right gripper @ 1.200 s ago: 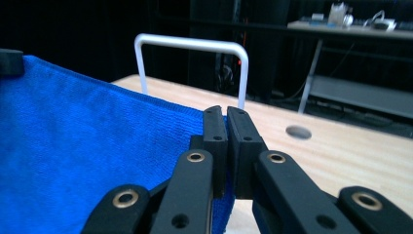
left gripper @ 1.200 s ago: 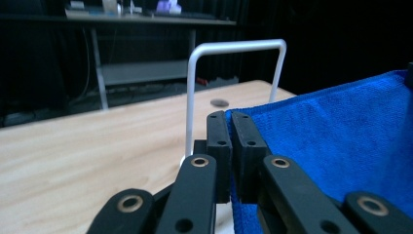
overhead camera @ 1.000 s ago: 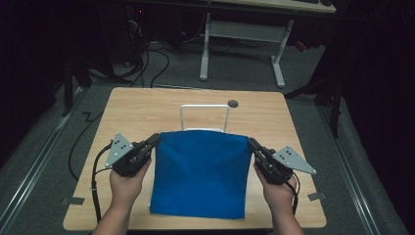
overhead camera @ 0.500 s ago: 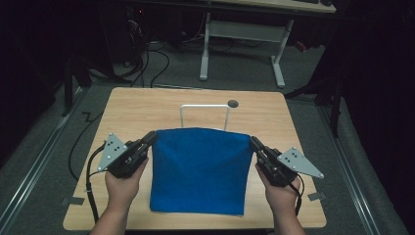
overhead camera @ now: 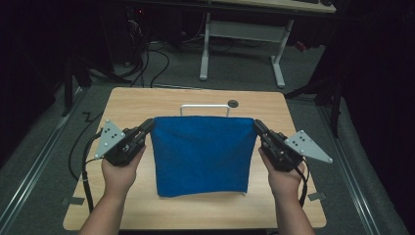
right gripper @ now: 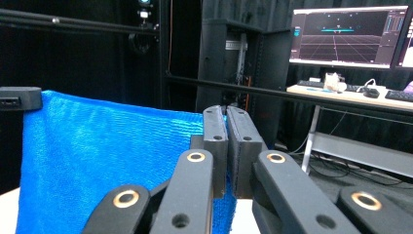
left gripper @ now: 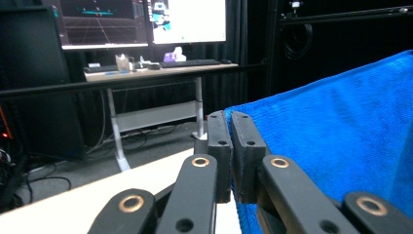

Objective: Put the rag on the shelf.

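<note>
Tabletop: we see a light wooden rectangular tabletop, standing on a grey floor.
Far edge: we find a small dark round grommet hole near the middle of the far edge.
Just nearer than that: we see a thin white metal U-shaped rack rising from the tabletop, its bar running parallel to the far edge.
Middle: we see a blue woven cloth, its lower hem reaching down toward the near edge; whether that hem rests on the wood we cannot tell.
Near corners: we see bare wood.
</note>
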